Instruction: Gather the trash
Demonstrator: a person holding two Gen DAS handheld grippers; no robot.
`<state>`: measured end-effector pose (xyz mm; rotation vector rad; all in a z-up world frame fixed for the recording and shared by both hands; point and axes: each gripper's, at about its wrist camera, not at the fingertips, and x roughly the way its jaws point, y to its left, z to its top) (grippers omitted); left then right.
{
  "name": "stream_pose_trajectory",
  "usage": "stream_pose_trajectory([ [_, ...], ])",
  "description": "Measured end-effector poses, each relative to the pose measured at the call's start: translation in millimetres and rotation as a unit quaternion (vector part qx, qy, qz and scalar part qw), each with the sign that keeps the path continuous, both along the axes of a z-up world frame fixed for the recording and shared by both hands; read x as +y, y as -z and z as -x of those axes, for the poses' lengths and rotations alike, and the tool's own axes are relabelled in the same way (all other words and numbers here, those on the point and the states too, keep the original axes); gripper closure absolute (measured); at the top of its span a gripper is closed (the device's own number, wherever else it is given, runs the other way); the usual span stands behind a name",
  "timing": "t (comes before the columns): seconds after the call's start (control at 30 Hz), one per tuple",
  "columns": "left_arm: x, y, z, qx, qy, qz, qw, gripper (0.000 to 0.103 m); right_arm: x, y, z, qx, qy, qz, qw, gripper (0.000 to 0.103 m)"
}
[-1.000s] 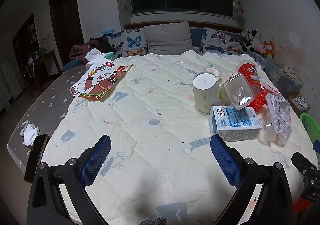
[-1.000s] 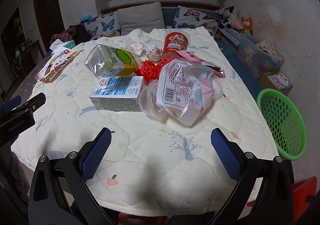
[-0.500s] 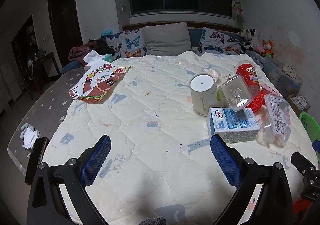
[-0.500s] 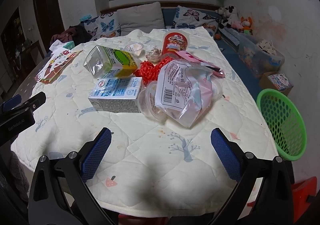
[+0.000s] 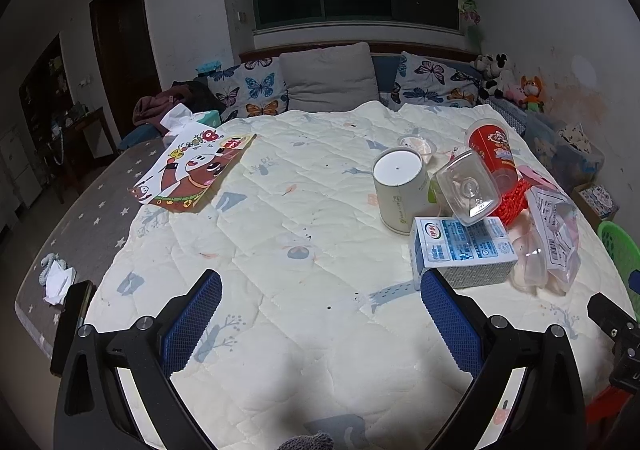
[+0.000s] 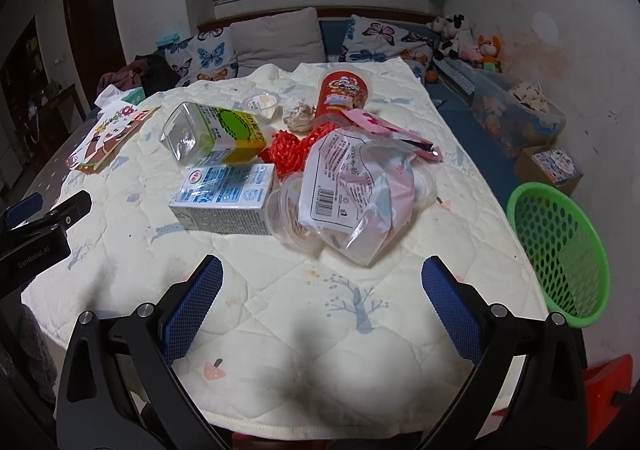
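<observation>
Both grippers hover over the near edge of a quilt-covered table point(image 6: 360, 330), jaws spread wide, nothing between the blue pads.

Left gripper point(image 5: 320, 314): wide apart, empty, over bare quilt. Trash lies ahead and to its right. Right gripper point(image 6: 322, 306): wide apart, empty, aimed at the trash pile just ahead.

Trash pile, right wrist view:
- Milk carton point(image 6: 224, 198), blue and white, lying on its side, nearest on the left.
- Clear tub point(image 6: 212, 132) with yellow-green label, tipped on its side, resting behind the carton.
- Plastic bag point(image 6: 348, 190), clear with printed label and barcode, crumpled over clear cups point(image 6: 288, 214) just right of the carton, touching it.
- Red netting point(image 6: 296, 148) bunched between tub and bag.
- Red cup point(image 6: 344, 92) standing behind the netting.
- Small dish point(image 6: 262, 104) and a brown wad point(image 6: 298, 118) beside the red cup.
- Pink wrapper point(image 6: 384, 128) sticking out behind the bag.

Left wrist view adds a white paper cup point(image 5: 400, 186), upright, lid on, left of the tub and behind the carton.

Green basket point(image 6: 560, 250) sits off the table's right edge, below its level, well apart from the pile; inside not clear.

Cartoon book point(image 5: 192, 170) lies flat at the far left of the table, apart from the trash. Cushions point(image 5: 328, 78) line the back.
</observation>
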<state>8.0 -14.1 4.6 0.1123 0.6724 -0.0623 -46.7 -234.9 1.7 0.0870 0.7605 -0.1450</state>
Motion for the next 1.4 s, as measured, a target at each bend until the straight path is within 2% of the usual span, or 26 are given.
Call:
stream_pose_trajectory([
  [0.3,-7,-6,-6,0.003,0.009,-0.004,1.0,0.007,-7,-6,-3,-0.008,-0.002,0.003,1.0,0.005],
  [0.63,-13,-15,-17,0.0,0.024,-0.014,0.9996,0.007,-35,-6,-13,0.005,0.001,-0.015,1.0,0.007],
  [0.93,-23,-16,-34,0.003,0.051,-0.019,0.9985,0.007,-59,-11,-28,0.007,0.002,-0.035,0.999,0.016],
  [1.2,-43,-19,-47,0.036,0.096,0.02,0.9945,0.007,-70,-12,-48,0.012,0.001,-0.028,1.0,0.019],
  [1.33,-55,-19,-64,0.069,0.104,0.06,0.9903,0.007,-73,-10,-51,0.011,0.0,-0.029,1.0,0.019],
  [1.4,-61,-19,-68,0.067,0.101,0.06,0.9908,0.007,-77,-9,-52,0.012,0.001,-0.029,1.0,0.019],
])
